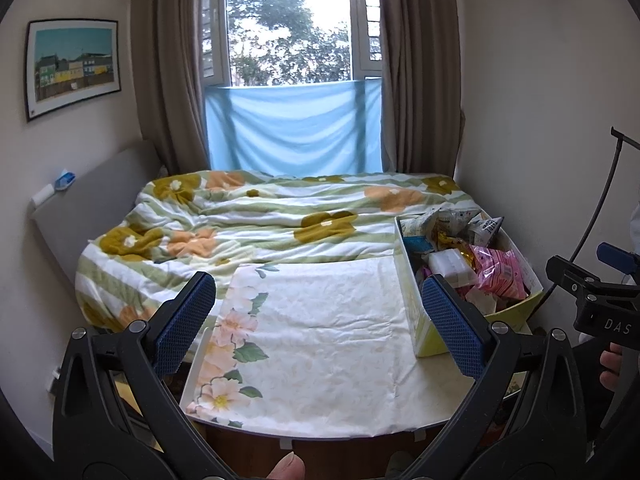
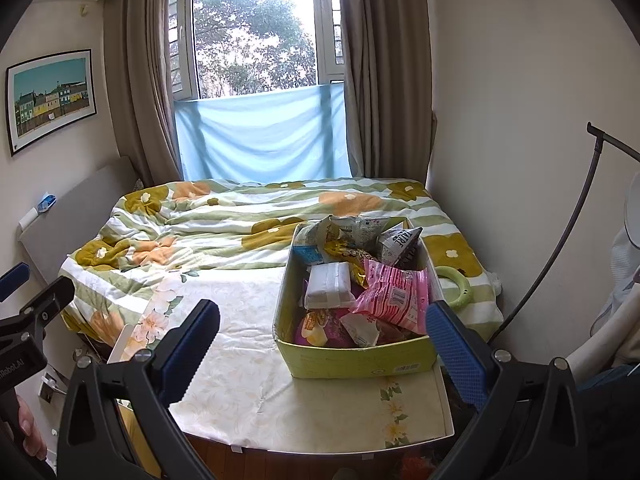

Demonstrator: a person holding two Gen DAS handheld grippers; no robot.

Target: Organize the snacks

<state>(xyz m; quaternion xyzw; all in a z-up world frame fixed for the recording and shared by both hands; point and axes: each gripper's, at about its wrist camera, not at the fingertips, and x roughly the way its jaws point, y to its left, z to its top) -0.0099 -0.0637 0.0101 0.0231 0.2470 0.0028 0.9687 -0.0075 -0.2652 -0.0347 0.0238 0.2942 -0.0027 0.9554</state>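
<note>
A yellow-green cardboard box (image 2: 360, 360) full of snack packets stands on the right of a small table covered by a floral cloth (image 2: 240, 360). In it lie a pink packet (image 2: 394, 296), a white packet (image 2: 330, 284), grey foil packets (image 2: 396, 240) and others. The box also shows in the left wrist view (image 1: 424, 336), at the right. My left gripper (image 1: 320, 312) is open and empty above the cloth (image 1: 328, 328), left of the box. My right gripper (image 2: 324, 340) is open and empty, just in front of the box.
A bed with a flowered quilt (image 2: 240, 216) lies behind the table, under a window with brown curtains. A green ring (image 2: 454, 284) lies on the bed right of the box. A black curved stand (image 2: 560, 240) rises at the right. The grey headboard (image 1: 92, 200) is at the left.
</note>
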